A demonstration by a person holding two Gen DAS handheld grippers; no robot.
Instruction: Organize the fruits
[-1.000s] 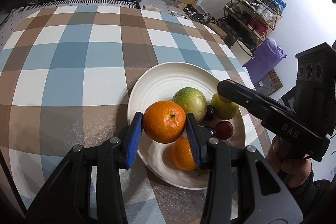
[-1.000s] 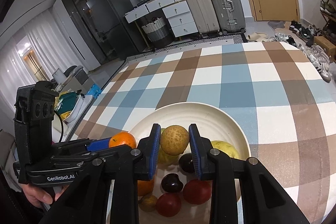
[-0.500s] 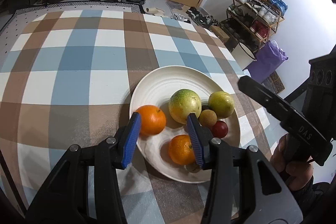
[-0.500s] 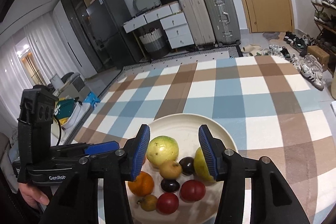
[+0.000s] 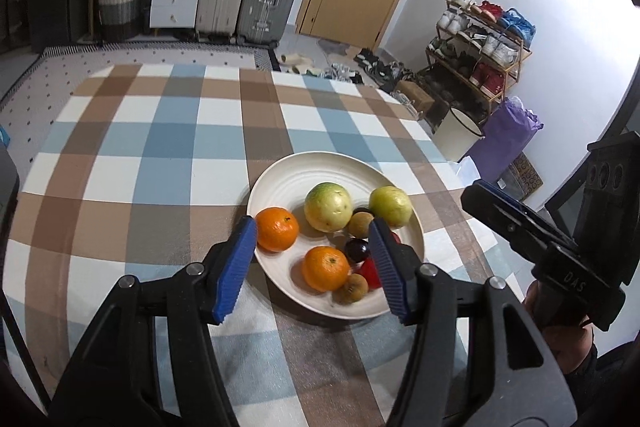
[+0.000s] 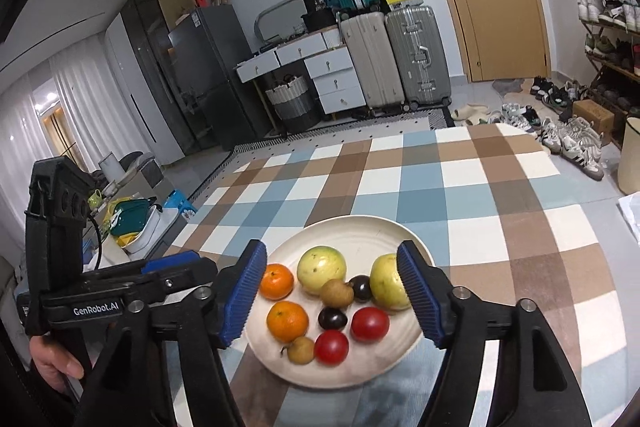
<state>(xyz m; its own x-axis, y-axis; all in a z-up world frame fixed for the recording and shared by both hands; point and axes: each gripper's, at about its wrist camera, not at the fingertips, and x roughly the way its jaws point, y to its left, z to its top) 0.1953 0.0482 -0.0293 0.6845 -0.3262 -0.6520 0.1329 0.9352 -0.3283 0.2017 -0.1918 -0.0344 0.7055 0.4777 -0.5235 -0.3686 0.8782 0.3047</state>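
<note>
Your fruits sit together in the round, ridged cream plate [image 6: 360, 231] near the table's near edge — two oranges [image 6: 287, 321], two pale green guavas [image 6: 321, 266], two red tomatoes [image 6: 370, 323], dark plums, small brown fruits. Your left gripper [image 5: 312, 267] and right gripper [image 6: 334, 297] hover above it, jaws opening, nothing between them. Beyond the plate the checked tablecloth [image 5: 160, 147] lies flat and bare — wide room there.
</note>
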